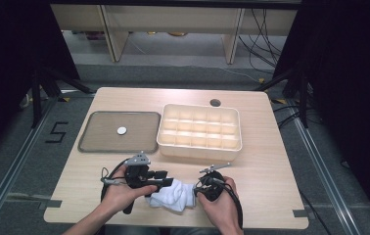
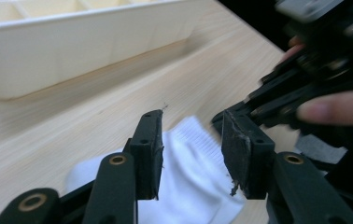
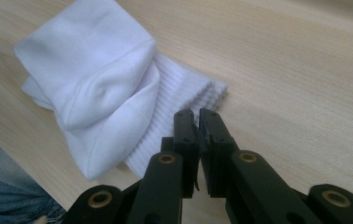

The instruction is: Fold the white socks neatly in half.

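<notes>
The white sock (image 1: pixel 173 197) is lying bunched at the table's (image 1: pixel 271 161) near edge. The left tongs (image 2: pixel 191 154) are gaping over its ribbed cuff, gripping nothing; the right tongs (image 3: pixel 198 140) are nearly closed, apparently empty. Folding seems underway; next, the left tongs likely need closing on the cuff.

black tongs (image 2: pixel 191 154), brass rivets

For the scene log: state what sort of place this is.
Probably a lab data-collection station: a wooden table between black curtains, a floor marking "5", loose cables, and handheld grippers working a white sock.
</notes>
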`<action>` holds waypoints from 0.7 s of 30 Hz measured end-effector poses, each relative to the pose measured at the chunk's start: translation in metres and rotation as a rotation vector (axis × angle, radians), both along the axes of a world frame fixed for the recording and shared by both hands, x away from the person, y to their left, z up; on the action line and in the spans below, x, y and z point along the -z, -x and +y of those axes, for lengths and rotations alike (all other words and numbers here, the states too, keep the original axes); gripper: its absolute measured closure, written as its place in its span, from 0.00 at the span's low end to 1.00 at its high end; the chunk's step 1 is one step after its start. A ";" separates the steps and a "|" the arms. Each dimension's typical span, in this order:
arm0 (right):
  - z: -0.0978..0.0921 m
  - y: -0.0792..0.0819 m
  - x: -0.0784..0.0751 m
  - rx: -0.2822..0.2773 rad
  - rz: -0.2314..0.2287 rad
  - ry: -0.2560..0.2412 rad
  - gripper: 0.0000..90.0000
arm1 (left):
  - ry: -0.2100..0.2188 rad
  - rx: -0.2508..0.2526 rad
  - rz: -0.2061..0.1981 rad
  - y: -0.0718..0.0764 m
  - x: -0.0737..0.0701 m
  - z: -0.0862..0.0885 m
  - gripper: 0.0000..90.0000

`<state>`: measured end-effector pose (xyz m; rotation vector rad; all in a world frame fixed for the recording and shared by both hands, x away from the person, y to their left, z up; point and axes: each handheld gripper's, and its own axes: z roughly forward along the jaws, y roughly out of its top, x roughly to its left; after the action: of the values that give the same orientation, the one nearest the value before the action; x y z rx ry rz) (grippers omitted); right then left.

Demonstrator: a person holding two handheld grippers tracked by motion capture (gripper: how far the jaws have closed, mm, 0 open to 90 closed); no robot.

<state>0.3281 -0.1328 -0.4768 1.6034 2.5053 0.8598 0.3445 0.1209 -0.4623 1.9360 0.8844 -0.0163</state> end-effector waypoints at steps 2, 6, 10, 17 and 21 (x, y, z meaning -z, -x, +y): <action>0.001 0.001 -0.005 -0.006 -0.010 -0.013 0.95 | -0.026 0.008 0.035 0.002 0.007 -0.001 0.67; 0.005 0.002 -0.005 0.015 0.031 -0.016 0.94 | -0.058 0.075 0.087 0.011 0.020 -0.015 0.65; 0.004 0.001 -0.001 -0.013 0.045 -0.023 0.91 | -0.084 0.096 0.105 0.012 0.031 -0.026 0.62; 0.003 0.000 0.003 -0.007 0.060 -0.036 0.90 | -0.104 0.114 0.116 0.018 0.035 -0.039 0.60; 0.004 0.000 0.003 0.003 0.074 -0.039 0.90 | -0.114 0.127 0.090 0.020 0.033 -0.046 0.58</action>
<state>0.3276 -0.1285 -0.4798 1.6799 2.5500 0.8706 0.3242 0.0751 -0.4956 2.1093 0.8349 -0.1313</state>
